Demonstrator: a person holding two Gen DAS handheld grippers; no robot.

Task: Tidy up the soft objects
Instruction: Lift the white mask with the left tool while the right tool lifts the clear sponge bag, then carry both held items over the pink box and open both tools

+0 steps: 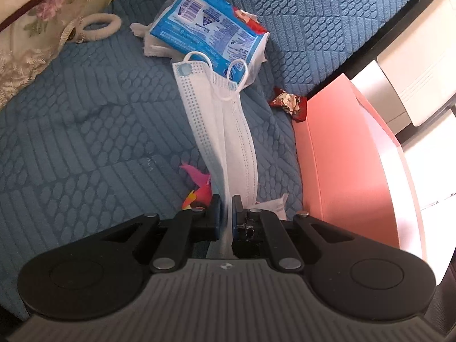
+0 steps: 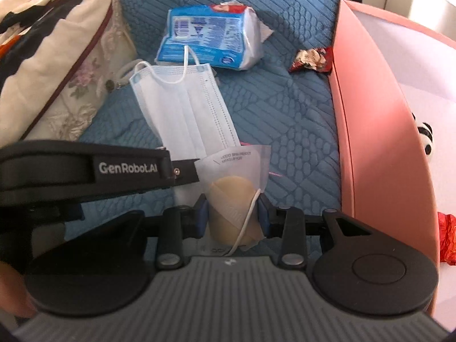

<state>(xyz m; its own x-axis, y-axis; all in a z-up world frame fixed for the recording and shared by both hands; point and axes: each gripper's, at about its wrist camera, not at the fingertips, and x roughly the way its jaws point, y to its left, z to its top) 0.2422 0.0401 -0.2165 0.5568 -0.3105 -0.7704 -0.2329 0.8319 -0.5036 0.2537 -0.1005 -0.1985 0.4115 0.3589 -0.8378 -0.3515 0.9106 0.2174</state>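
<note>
Left gripper (image 1: 226,213) has its jaws pinched nearly shut on one end of the mask (image 1: 225,131), which stretches away from it across the blue sofa cover (image 1: 85,131) toward the tissue pack (image 1: 208,31). Taking that pack as the marker and going left to right: far to its left lies a floral cushion (image 1: 31,28) with a white hair tie (image 1: 99,27) against it; the mask's ear loops rest on the pack's near edge; a bit of pink paper (image 1: 199,176) lies well short of the pack, close to the left gripper; to the pack's right sits a red wrapper (image 1: 290,104), touching the pink box (image 1: 342,154).

Right gripper (image 2: 232,216), partly open, is closed on a clear sachet (image 2: 236,188) with a tan lump inside; a white cord runs across the sachet, likely one of the mask's loops. Inside the box, seen from the right wrist, are a small panda toy (image 2: 426,139) and something red (image 2: 447,236).

By my reading both hands are carrying soft things, with the box to the right of the pack as the likely destination. Next comes lifting the mask clear of the pack so its loops do not drag it along, then swinging right over the box wall before letting go. The cord caught at the sachet may tangle the two loads.
</note>
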